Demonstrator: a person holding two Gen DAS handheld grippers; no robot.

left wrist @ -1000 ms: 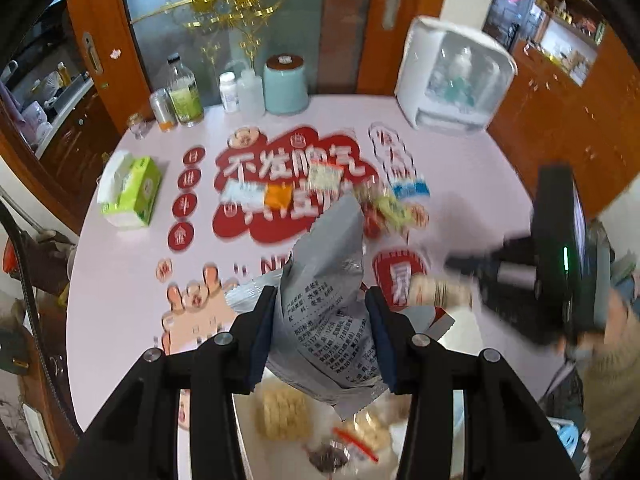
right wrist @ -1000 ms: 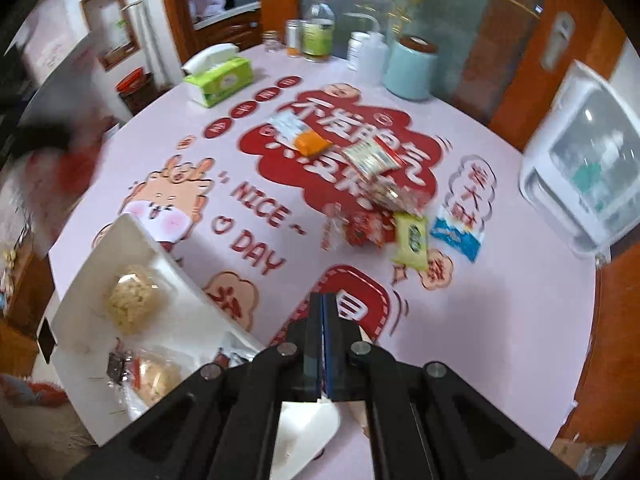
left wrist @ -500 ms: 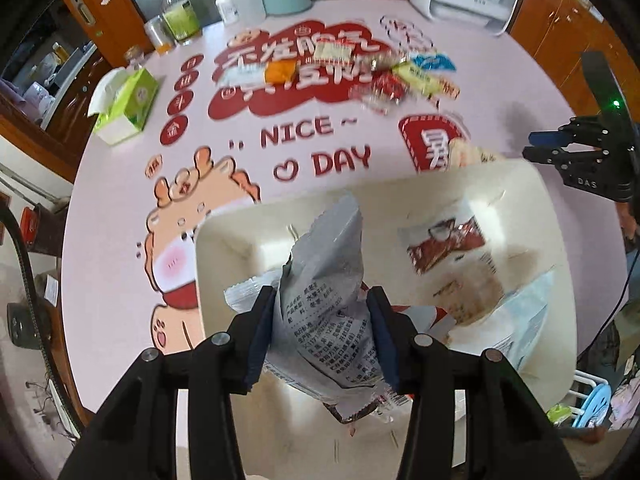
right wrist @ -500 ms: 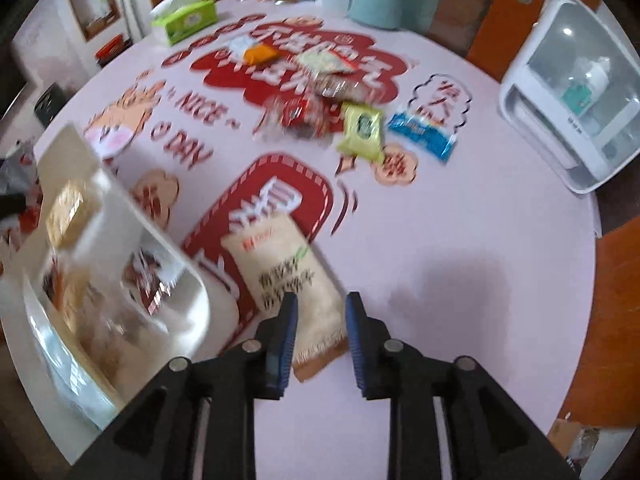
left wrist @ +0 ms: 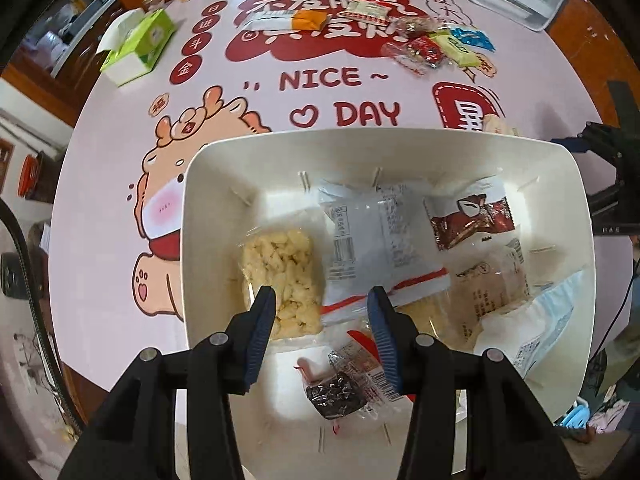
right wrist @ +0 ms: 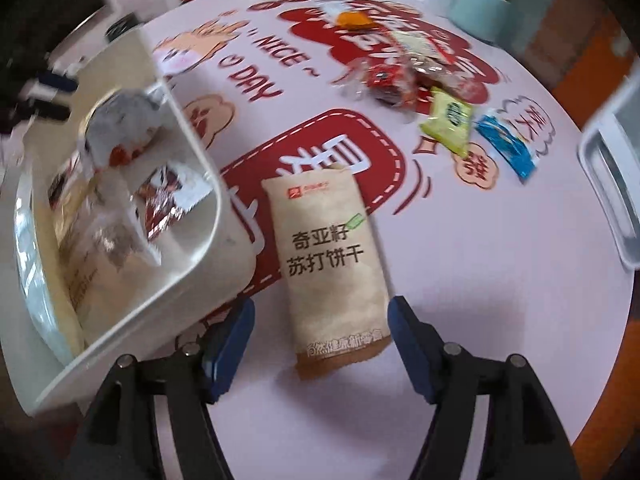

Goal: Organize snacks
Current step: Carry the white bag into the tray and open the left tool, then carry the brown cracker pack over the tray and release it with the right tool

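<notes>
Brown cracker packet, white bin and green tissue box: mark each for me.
brown cracker packet [right wrist: 326, 256]: right wrist view, middle of its printed face.
white bin [left wrist: 582, 200]: left wrist view, bare right wall.
green tissue box [left wrist: 142, 42]: left wrist view, its top face.

White bin [left wrist: 188, 216] holding wrapped snacks, tan cracker packet [right wrist: 328, 264] flat beside it

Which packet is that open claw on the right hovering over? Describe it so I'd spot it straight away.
Find the white bin at the table's near edge. Right beside its outer wall, flat on the pink cloth, lies the tan cracker packet, between the open right gripper fingers. It is the only kraft-brown packet with bold black Chinese characters; the other loose snacks are brighter and farther off.
</notes>
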